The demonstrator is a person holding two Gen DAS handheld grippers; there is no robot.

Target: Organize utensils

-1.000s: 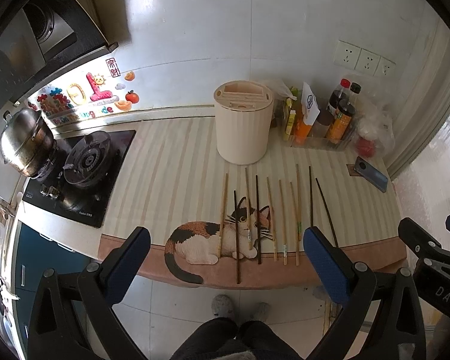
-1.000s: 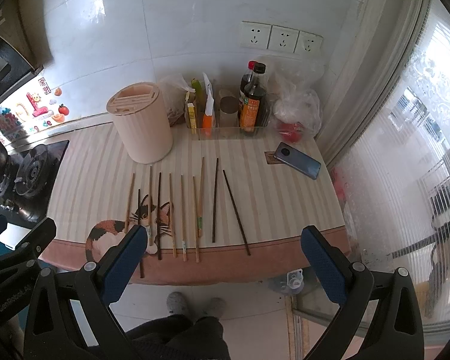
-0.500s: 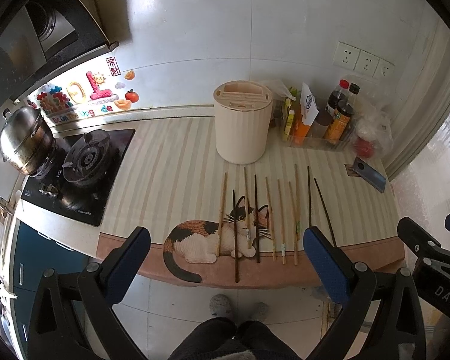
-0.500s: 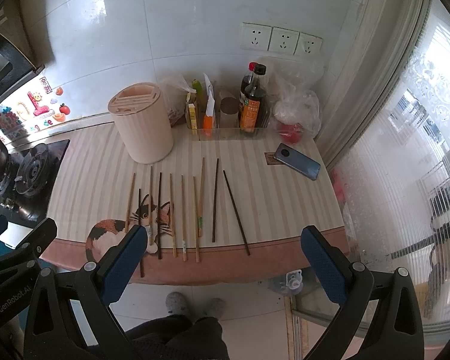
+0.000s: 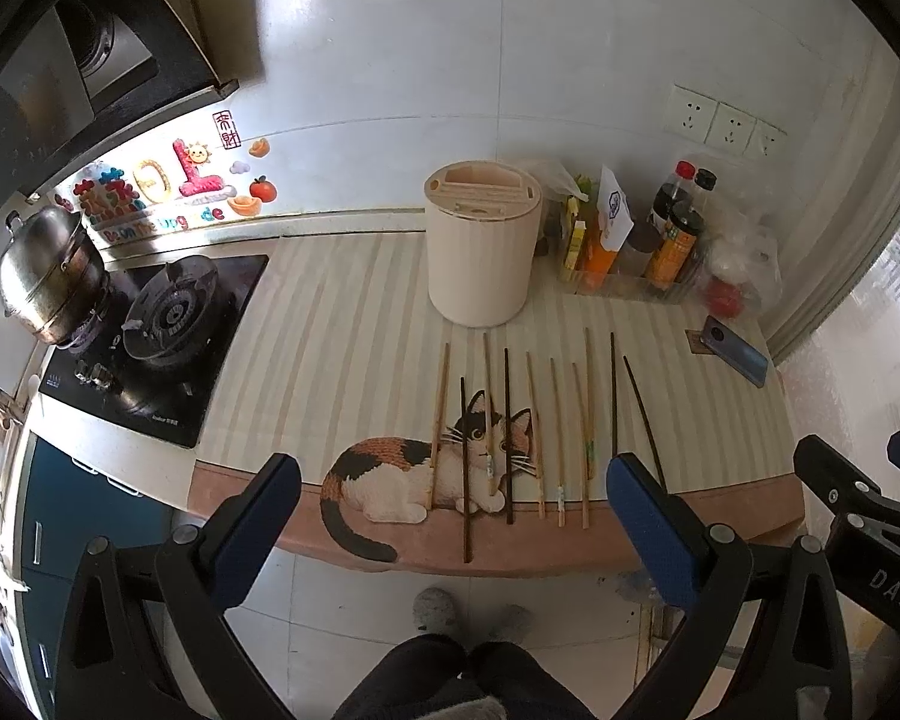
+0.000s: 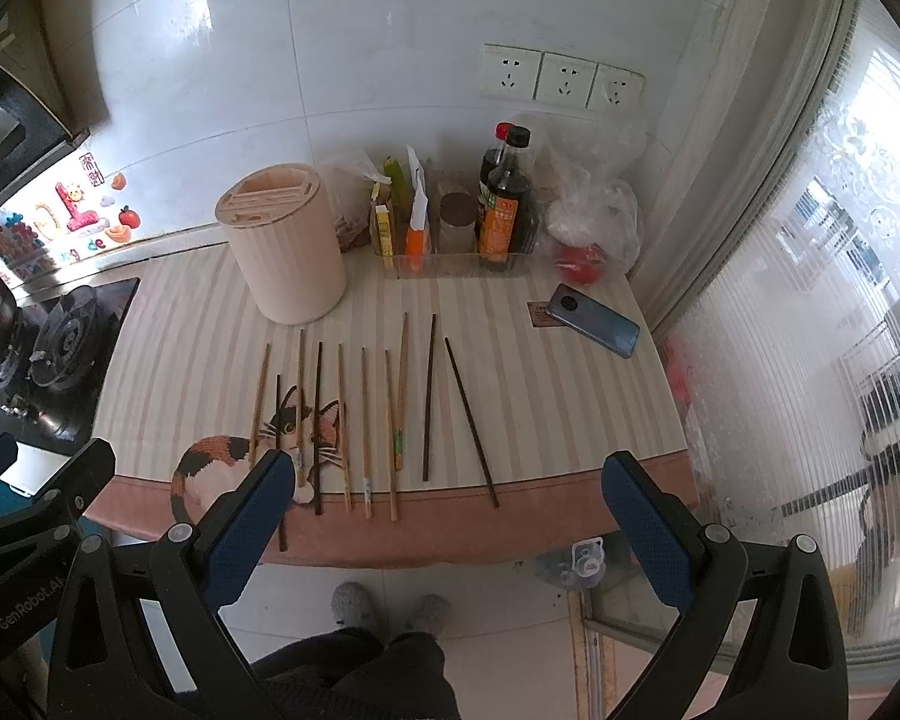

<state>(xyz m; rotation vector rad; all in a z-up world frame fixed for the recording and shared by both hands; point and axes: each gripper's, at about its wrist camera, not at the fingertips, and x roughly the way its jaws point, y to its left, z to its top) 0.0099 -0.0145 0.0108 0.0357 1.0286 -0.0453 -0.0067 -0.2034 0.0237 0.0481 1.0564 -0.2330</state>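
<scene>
Left gripper: fingers spread wide, nothing between them, hanging off the counter's near edge above the floor.
Right gripper: also spread wide and empty, out past the same edge, just right of the left one.
Chopsticks: ten of them in a loose row straight ahead of both grippers, lying lengthwise, near ends at or over the edge; the rightmost one slants away from the rest.
Holder: cream cylinder with a slotted top, upright beyond the row's far ends.
Open room: bare mat ahead-left up to the stove; ahead-right a clear strip before the phone.
Far edge: bottles crowd the wall.
</scene>
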